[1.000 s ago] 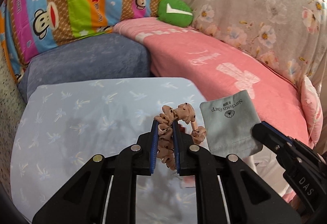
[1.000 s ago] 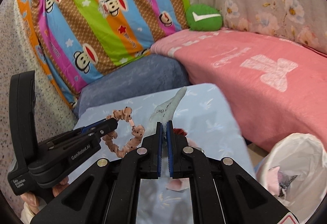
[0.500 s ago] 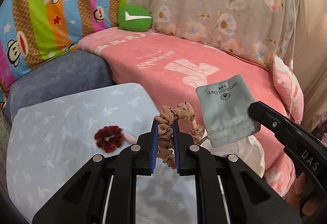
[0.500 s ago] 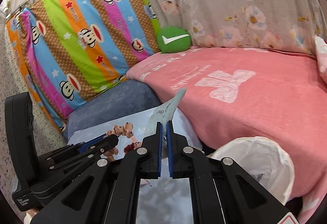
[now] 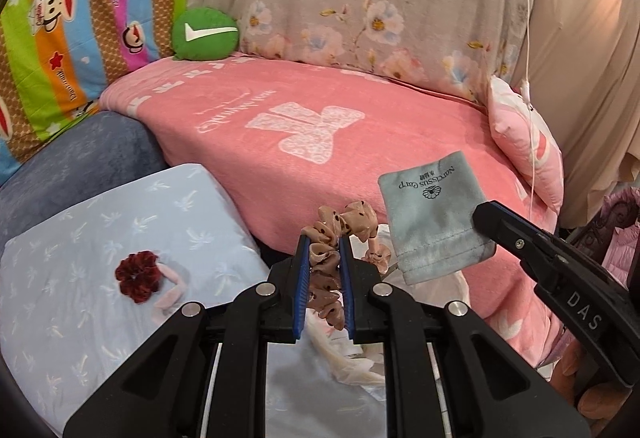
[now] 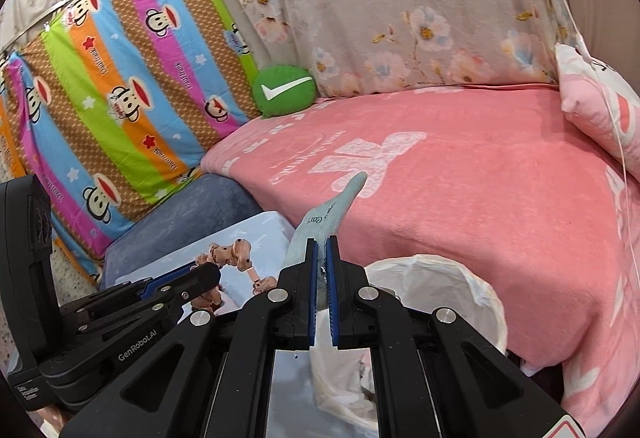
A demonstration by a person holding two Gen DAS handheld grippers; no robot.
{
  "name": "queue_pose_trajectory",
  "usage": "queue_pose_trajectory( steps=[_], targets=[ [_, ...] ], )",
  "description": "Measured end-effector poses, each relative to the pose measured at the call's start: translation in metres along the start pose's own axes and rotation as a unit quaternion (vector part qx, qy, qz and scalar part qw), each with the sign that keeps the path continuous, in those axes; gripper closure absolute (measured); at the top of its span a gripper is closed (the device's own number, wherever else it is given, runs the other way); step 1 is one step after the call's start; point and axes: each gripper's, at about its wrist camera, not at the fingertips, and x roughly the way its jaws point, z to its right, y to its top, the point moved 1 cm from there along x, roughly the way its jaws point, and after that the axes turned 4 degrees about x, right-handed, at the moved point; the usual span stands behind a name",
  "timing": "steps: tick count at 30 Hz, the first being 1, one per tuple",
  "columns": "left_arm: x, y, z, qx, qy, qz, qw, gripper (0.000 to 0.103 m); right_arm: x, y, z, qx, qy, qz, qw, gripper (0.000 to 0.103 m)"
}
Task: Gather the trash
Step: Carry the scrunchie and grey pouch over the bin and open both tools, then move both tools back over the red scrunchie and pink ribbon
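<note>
My left gripper [image 5: 324,240] is shut on a tan spotted scrunchie [image 5: 352,216], which loops out above and to the right of its blue pads. My right gripper [image 6: 322,240] is shut on a pale grey-blue cloth pouch [image 6: 336,204] printed "Narcissus Carp"; the pouch [image 5: 432,222] hangs flat in the left wrist view. Both grippers hover side by side above a bin lined with a white bag [image 6: 460,278], just in front of the pink bed. A dark red scrunchie [image 5: 138,276] lies on the light blue cushion [image 5: 80,238] with a pink scrap [image 5: 172,294] beside it.
The pink blanket-covered bed [image 6: 480,190] fills the right. A green check-mark pillow [image 6: 284,90] and a striped monkey-print cushion [image 6: 120,90] lean at the back. A grey-blue cushion [image 5: 80,154] sits behind the light blue one. A pink pillow [image 5: 524,142] and white cord [image 5: 528,38] are far right.
Both grippers have swung right, from over the light blue cushion to above the white-bagged bin by the bed, each keeping its item. The red scrunchie has come into view on the cushion.
</note>
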Motion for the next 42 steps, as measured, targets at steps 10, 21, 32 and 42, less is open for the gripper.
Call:
queue_pose_trajectory(
  steps=[10, 21, 32, 42],
  targets=[
    [0.02, 0.001, 0.025, 0.004, -0.018, -0.021, 0.9996, 0.047, -0.004, 0.002, 0.025, 0.015, -0.021, 0.008, 1.0, 0.092],
    [0.021, -0.002, 0.017, -0.005, 0.001, -0.018, 0.9998, 0.039, 0.001, -0.005, 0.019, 0.013, -0.016, 0.003, 1.0, 0.081],
    [0.012, -0.009, -0.001, -0.016, 0.017, -0.012, 0.9997, 0.039, 0.005, -0.017, -0.006, -0.007, -0.002, -0.009, 1.0, 0.071],
    [0.004, -0.017, -0.022, -0.031, 0.029, -0.011, 0.999, 0.039, 0.01, -0.024, -0.027, -0.023, 0.007, -0.02, 1.0, 0.071]
  ],
)
